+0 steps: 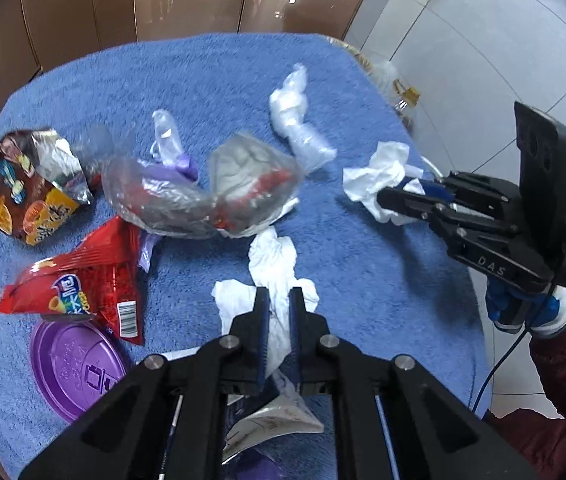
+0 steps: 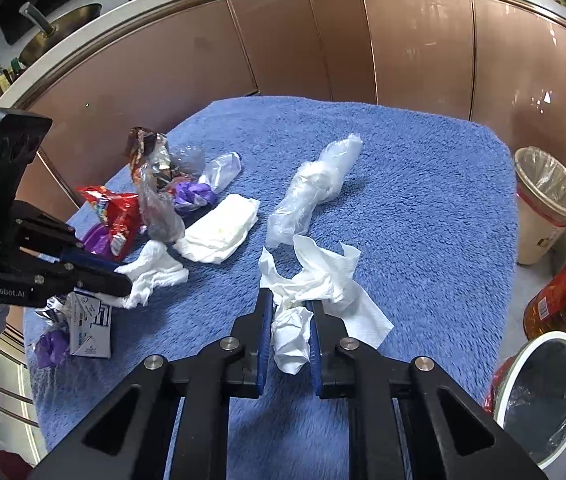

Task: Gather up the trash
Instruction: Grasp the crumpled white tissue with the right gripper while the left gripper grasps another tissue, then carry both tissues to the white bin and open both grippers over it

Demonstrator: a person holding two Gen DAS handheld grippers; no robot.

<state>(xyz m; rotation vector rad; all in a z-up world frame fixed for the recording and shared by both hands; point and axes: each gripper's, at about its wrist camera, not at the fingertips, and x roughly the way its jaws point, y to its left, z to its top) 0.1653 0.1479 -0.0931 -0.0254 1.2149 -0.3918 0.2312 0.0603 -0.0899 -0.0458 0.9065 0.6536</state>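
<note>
Each claw is clamped on a crumpled tissue lying on the blue worktop (image 2: 423, 200), left claw (image 1: 279, 304) on its tissue (image 1: 271, 264), right claw (image 2: 291, 312) on its tissue (image 2: 315, 280), and the loose, trailing paper could tear or slip free on lifting.

A fuzzy blue towel (image 2: 423, 184) covers the table beneath the claws, copper-brown cabinet doors (image 2: 415, 44) stand beyond it, and an amber jar (image 2: 563, 300) lies on the floor tiles (image 1: 463, 12) off right.
</note>
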